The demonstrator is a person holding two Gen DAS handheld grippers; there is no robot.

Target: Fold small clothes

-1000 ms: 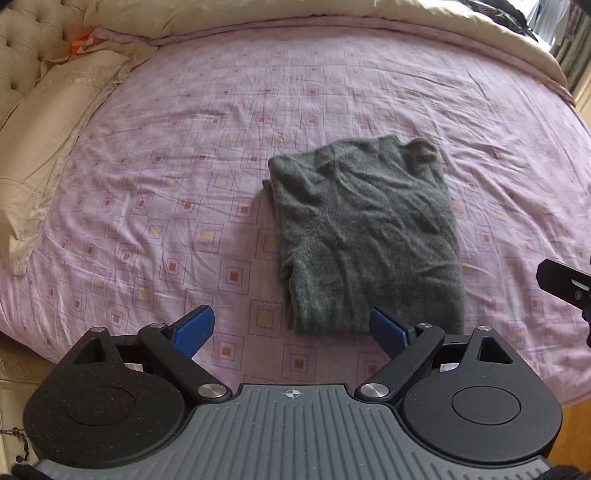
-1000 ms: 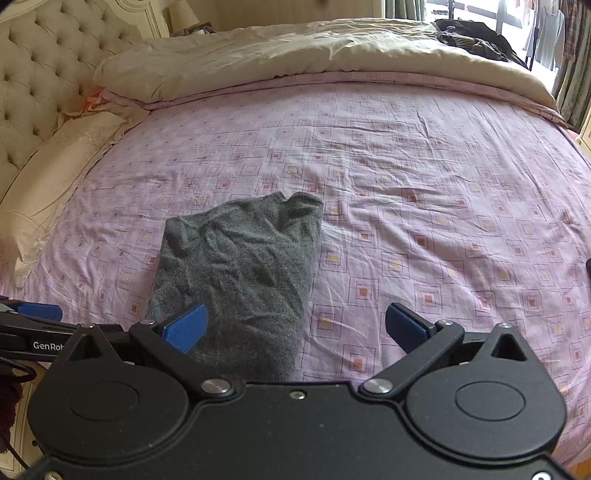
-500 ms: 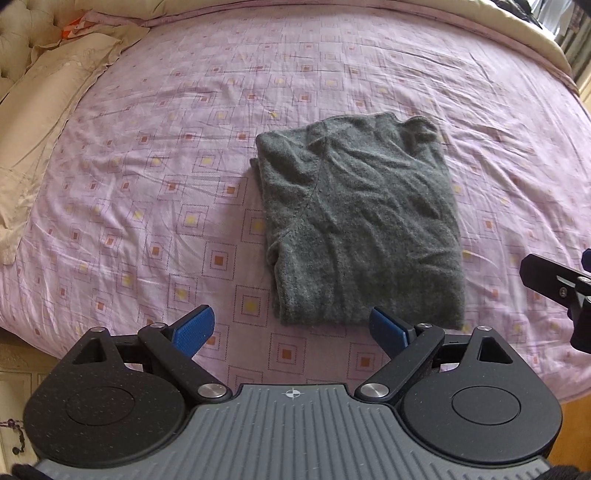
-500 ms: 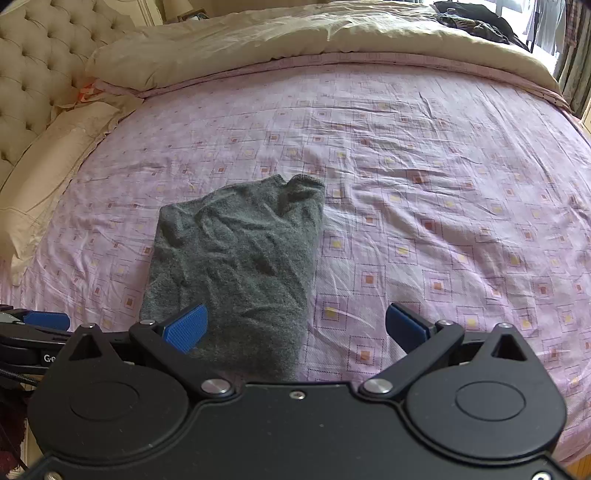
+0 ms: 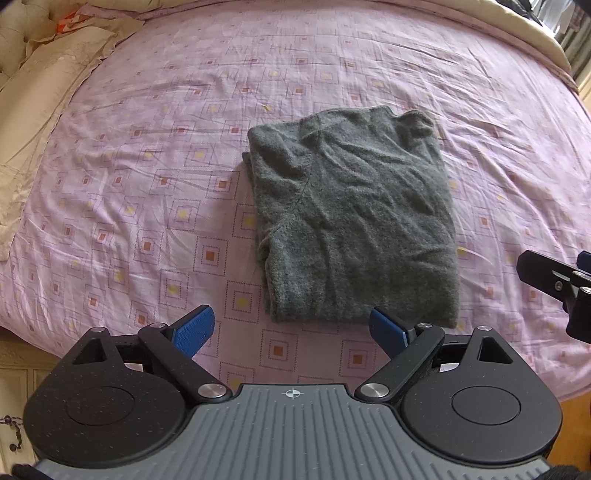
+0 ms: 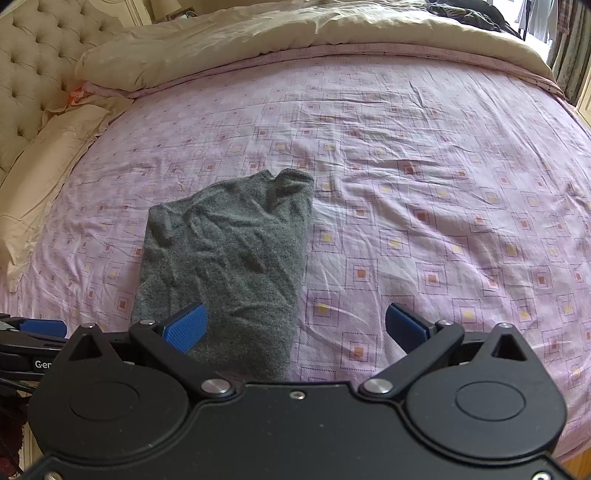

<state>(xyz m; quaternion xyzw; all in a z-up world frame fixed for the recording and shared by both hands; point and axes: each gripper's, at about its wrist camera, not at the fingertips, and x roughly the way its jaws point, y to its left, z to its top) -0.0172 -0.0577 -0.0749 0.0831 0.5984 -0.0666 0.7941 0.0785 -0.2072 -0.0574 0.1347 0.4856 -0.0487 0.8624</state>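
Little has been moved since a second ago: both views have been tipped slightly downward, so that the headboard and far quilt are cropped and the folded garment is seen a touch lower and nearer.

At the left edge, a beige pillow [image 5: 44, 122] is seen against the tufted headboard [image 6: 33, 59], well apart from the work. Above the near edge of the bed, the left tongs [image 5: 291, 330] are held wide apart and empty, their blue pads set just short of the hem of the grey sweater [image 5: 354, 218], which is laid flat in a compact folded rectangle on the lilac patterned bedsheet [image 5: 147, 184], near the bed's front edge. The garment appears to have been placed there so that it can be reached from the bedside. To the right, the right tongs [image 6: 295, 326] are likewise spread open with nothing gripped, their left pad hanging over the sweater's near right corner, judged ready for a further fold or for lifting away. A beige quilt [image 6: 295, 33] is bunched along the far side.
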